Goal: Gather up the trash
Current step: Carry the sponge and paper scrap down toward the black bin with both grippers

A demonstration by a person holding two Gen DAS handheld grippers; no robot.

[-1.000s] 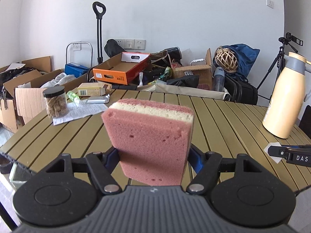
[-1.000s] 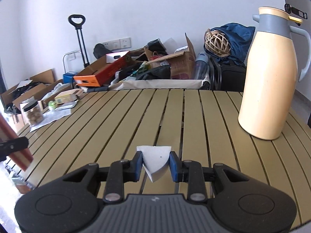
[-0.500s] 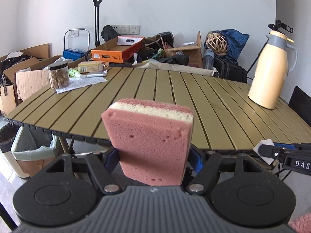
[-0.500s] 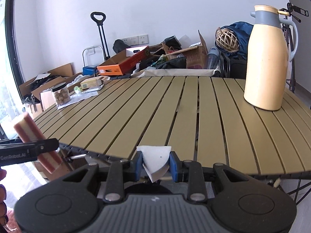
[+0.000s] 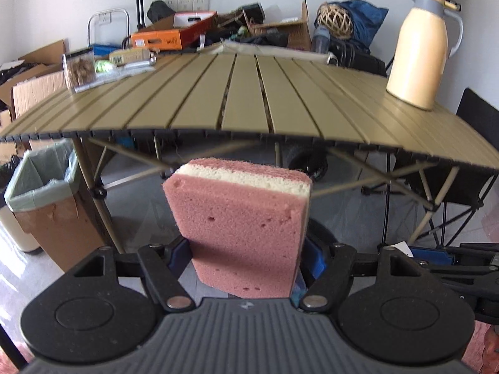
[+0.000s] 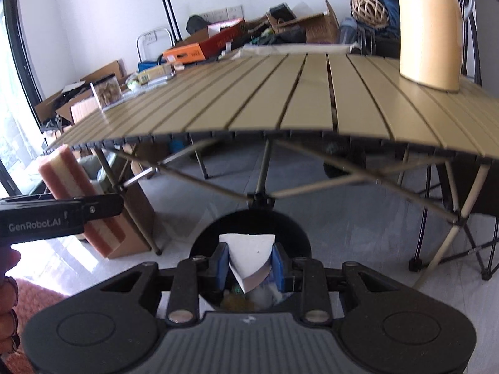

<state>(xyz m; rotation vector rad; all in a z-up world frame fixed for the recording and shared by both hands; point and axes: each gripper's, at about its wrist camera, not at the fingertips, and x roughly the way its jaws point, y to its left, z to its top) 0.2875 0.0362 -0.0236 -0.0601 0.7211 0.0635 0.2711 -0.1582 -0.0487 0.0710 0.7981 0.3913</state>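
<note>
My left gripper (image 5: 246, 255) is shut on a pink and cream sponge (image 5: 240, 230), held upright below the table's front edge; the sponge also shows in the right wrist view (image 6: 78, 199). My right gripper (image 6: 248, 265) is shut on a white paper scrap (image 6: 248, 257) and holds it just above a round black trash bin (image 6: 249, 227) on the floor, with trash visible inside. The right gripper's side and scrap show at the lower right of the left wrist view (image 5: 436, 254).
The slatted olive table (image 5: 249, 106) carries a cream thermos (image 5: 418, 50), a snack jar (image 5: 79, 70) and papers. A cardboard bin with a green liner (image 5: 43, 193) stands on the floor at left. Table legs (image 6: 265, 168) cross ahead; clutter lines the back wall.
Both grippers have pulled back from the tabletop and dropped below its front edge, still holding the sponge and the paper scrap. The black bin has come into view under the right gripper.
</note>
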